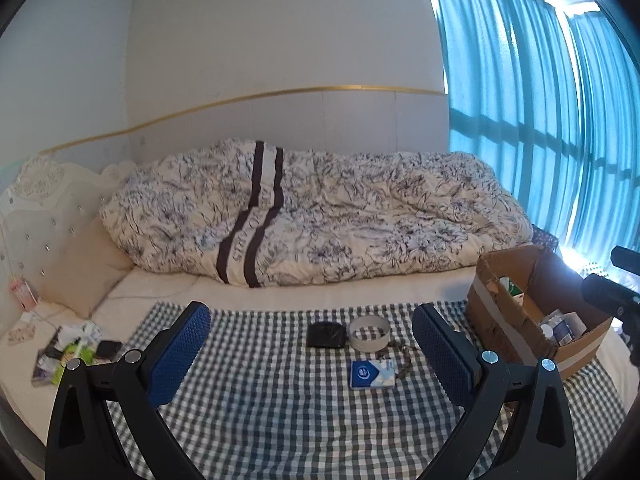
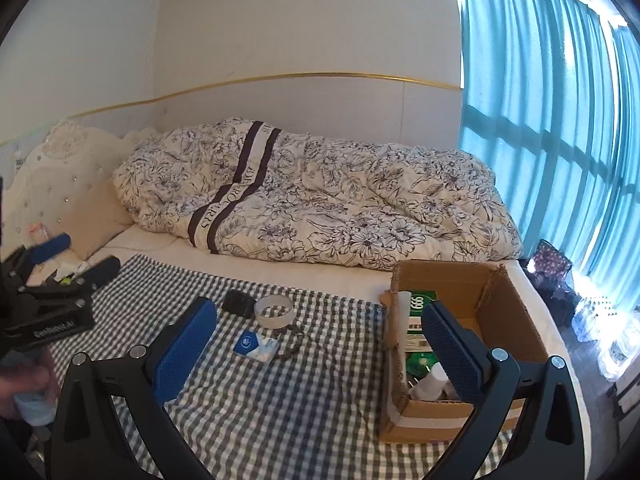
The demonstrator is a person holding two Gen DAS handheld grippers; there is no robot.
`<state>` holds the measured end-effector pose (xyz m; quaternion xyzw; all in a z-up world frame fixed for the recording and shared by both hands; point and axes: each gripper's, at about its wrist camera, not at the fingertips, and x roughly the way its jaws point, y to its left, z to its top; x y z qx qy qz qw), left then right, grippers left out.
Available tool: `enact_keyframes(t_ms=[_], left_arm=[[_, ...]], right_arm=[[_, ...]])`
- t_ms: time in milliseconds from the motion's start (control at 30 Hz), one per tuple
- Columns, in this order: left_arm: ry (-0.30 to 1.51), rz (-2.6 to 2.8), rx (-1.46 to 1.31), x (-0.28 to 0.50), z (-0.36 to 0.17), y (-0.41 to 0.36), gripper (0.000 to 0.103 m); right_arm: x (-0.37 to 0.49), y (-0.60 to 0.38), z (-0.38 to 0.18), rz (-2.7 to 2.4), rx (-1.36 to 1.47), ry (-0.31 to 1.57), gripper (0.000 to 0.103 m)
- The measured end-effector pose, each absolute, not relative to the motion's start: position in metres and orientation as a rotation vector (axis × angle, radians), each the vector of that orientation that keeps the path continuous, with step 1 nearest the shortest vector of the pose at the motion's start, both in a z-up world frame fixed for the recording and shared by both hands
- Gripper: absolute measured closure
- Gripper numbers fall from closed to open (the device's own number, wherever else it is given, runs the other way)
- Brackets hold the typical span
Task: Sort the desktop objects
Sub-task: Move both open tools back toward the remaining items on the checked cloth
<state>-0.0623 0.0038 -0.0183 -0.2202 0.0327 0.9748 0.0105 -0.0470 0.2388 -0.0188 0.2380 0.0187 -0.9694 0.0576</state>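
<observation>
Both grippers hovered empty over the blue-and-white checked cloth (image 1: 260, 408) spread on the bed, and four loose things were left on it: a flat blue-and-white tissue packet (image 1: 373, 373), a shallow white ring-shaped tape roll (image 1: 369, 333), a small black square pouch (image 1: 326, 335) and a dark beaded string (image 1: 403, 357). The left gripper (image 1: 311, 354) had its jaws spread wide with nothing between them, and the packet lay straight ahead of it, slightly right of the midline — its long axis running crosswise to the blue pads. The right gripper (image 2: 320, 350) also stood with jaws wide apart and empty; from its view the packet (image 2: 256, 347) sat ahead and left of centre, while the open brown cardboard box (image 2: 520, 320) with a green carton and white bottles inside lay under its right pad. The left gripper therefore seemed better lined up on the packet — the box stood to the right of all four things, just beside the right gripper.
</observation>
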Motion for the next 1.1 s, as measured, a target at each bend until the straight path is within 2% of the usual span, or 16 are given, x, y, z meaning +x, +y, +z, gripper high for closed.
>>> enact_keyframes(t_ms=[300, 533, 600, 767, 900, 1033, 1100], left_arm=[[0.053, 2.949, -0.791, -0.090, -0.058, 0.005, 0.000], [0.060, 2.890, -0.886, -0.118, -0.091, 0.015, 0.000], [0.059, 2.876, -0.911, -0.126, -0.101, 0.016, 0.000], [0.058, 2.838, -0.985, -0.147, -0.129, 0.018, 0.000], [0.044, 2.810, -1.039, -0.164, -0.151, 0.021, 0.000], [0.044, 2.777, -1.074, -0.179, -0.170, 0.029, 0.000], [0.053, 2.760, -1.089, -0.186, -0.180, 0.034, 0.000]], right_arm=[[-0.076, 0.230, -0.038, -2.883, 0.772, 0.063, 0.000], [-0.103, 0.217, -0.062, -2.824, 0.835, 0.091, 0.007], [-0.111, 0.216, -0.070, -2.813, 0.856, 0.085, 0.011], [-0.134, 0.215, -0.091, -2.794, 0.924, 0.066, 0.034], [-0.153, 0.217, -0.109, -2.773, 0.980, 0.049, 0.038], [-0.170, 0.219, -0.125, -2.753, 1.028, 0.032, 0.049], [-0.178, 0.221, -0.133, -2.746, 1.054, 0.026, 0.051]])
